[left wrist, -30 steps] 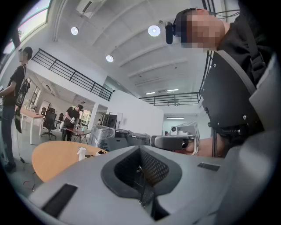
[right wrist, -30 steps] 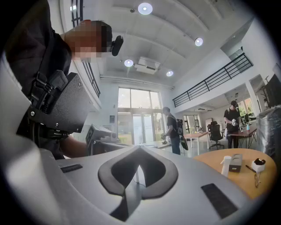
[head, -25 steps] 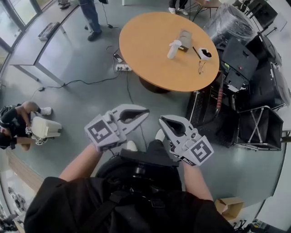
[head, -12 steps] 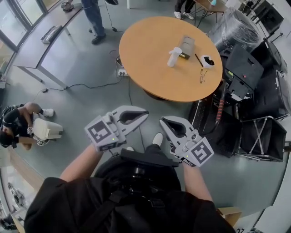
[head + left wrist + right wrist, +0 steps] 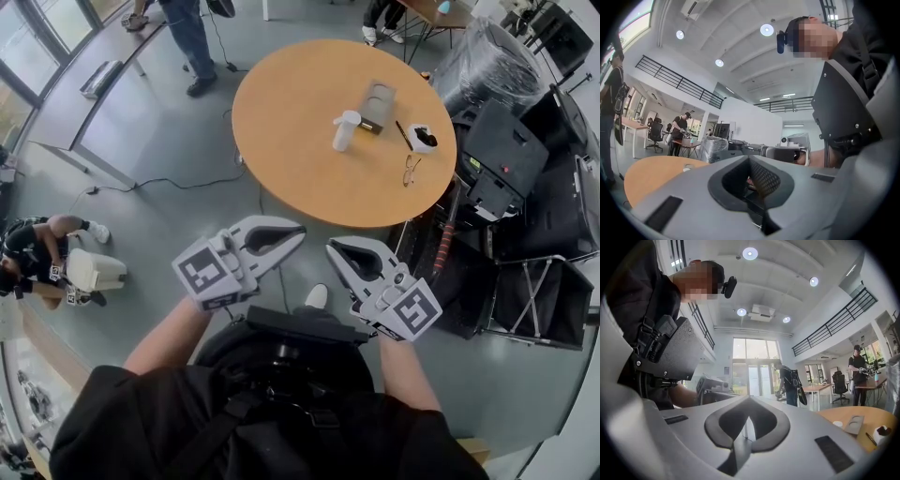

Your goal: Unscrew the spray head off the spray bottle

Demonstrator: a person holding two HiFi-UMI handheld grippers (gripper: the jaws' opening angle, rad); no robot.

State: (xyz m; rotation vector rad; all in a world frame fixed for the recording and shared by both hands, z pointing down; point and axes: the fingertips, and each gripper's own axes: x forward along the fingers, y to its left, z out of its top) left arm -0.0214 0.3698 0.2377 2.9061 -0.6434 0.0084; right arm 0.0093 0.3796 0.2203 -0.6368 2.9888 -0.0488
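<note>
Both tongs are closed on nothing. The left tongs (image 5: 299,231) and the right tongs (image 5: 331,247) are held level in front of the person's chest, tips angled toward each other. In each gripper view the jaws meet at the tip, and only air shows through the diamond-shaped gap behind it.

The white plastic spray bottle (image 5: 345,130) stands upright on the round orange wooden surface (image 5: 291,112), its spray head on top. It is well apart from both tongs, straight ahead across a stretch of grey floor (image 5: 178,178). Its long axis is vertical, so the head should be reached from the side or from above. The bottle lies slightly to the right tongs' side, so I judge the right hand a little nearer, though neither can reach it from here.

The head view alone shows the whole layout: the bottle stands just beside a grey moulded tray (image 5: 377,103), with a pair of glasses (image 5: 410,170) nearer the rim. Each gripper view catches only a sliver of the orange surface past its own tongs' body. The small white spot there may be the bottle, but I cannot tell.
</note>
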